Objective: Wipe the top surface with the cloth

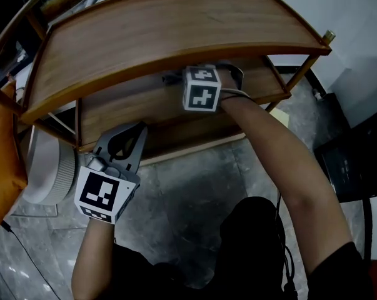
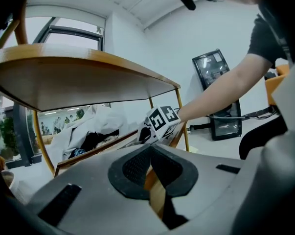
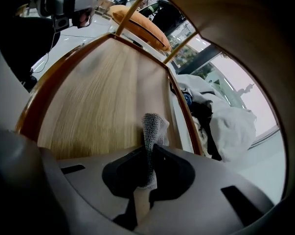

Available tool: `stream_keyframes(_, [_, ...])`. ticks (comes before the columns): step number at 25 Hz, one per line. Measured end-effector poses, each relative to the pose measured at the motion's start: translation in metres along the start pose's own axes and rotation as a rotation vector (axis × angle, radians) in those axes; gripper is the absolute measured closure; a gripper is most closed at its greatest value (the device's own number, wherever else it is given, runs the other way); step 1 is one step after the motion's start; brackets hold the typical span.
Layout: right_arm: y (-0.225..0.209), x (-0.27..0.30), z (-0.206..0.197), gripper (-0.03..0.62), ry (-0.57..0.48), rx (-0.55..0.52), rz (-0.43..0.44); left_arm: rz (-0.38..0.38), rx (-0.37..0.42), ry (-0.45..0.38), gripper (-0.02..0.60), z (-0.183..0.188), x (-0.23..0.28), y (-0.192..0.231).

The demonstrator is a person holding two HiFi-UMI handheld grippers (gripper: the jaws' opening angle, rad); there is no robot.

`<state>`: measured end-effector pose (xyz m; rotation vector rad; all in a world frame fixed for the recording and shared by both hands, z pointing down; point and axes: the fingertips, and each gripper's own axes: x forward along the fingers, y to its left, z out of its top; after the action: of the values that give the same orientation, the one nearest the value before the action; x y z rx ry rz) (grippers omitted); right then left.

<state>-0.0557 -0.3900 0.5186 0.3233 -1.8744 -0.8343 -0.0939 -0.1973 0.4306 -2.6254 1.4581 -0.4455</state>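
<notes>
So, our right gripper (image 3: 149,156) is clamped on the cloth (image 3: 152,127), down on the lower shelf (image 3: 96,97), under the top's (image 1: 163,36) front edge. The left gripper (image 2: 150,166) hangs closed, empty. Wiping's not started; next, probably bring the cloth up top.

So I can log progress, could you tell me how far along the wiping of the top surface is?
Done: the right hand-held gripper has the cloth pinched between its jaws. In hand: it holds that cloth over the lower shelf, beneath the top surface. Left: all the wiping, since the cloth is not on the top surface yet. The left hand-held gripper sits by the shelf's front, jaws together.
</notes>
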Motion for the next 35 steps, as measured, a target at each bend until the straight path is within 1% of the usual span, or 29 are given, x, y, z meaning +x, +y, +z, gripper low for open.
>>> stream_keyframes(3, [-0.003,-0.007,-0.038,0.56,0.035,0.046,-0.006,-0.013,-0.001,-0.008,0.569,0.005,0.013,-0.006])
stream_keyframes(5, [-0.009,-0.015,-0.059,0.562,0.055,0.066,-0.026,-0.027,0.001,-0.015,0.57,0.009,0.022,-0.012])
stream_keyframes(7, [-0.012,-0.025,-0.076,0.562,0.075,0.074,-0.039,-0.048,0.008,-0.02,0.569,0.012,0.03,-0.022])
stream_keyframes(11, [-0.011,-0.036,-0.11,0.562,0.107,0.102,-0.033,-0.077,0.023,-0.031,0.569,0.019,0.042,-0.036])
stream_keyframes(15, [-0.017,-0.05,-0.141,0.562,0.144,0.147,-0.066,-0.099,0.029,-0.038,0.57,0.022,0.05,-0.049])
stream_keyframes(24, [-0.026,-0.07,-0.19,0.562,0.23,0.215,-0.1,-0.115,0.036,-0.034,0.569,0.025,0.057,-0.059])
stream_keyframes(28, [-0.028,-0.076,-0.204,0.562,0.3,0.224,-0.117,-0.111,0.028,-0.031,0.569,0.026,0.052,-0.058])
stream_keyframes(35, [-0.034,-0.082,-0.227,0.562,0.411,0.295,-0.15,-0.089,0.03,-0.04,0.569,0.023,0.04,-0.046])
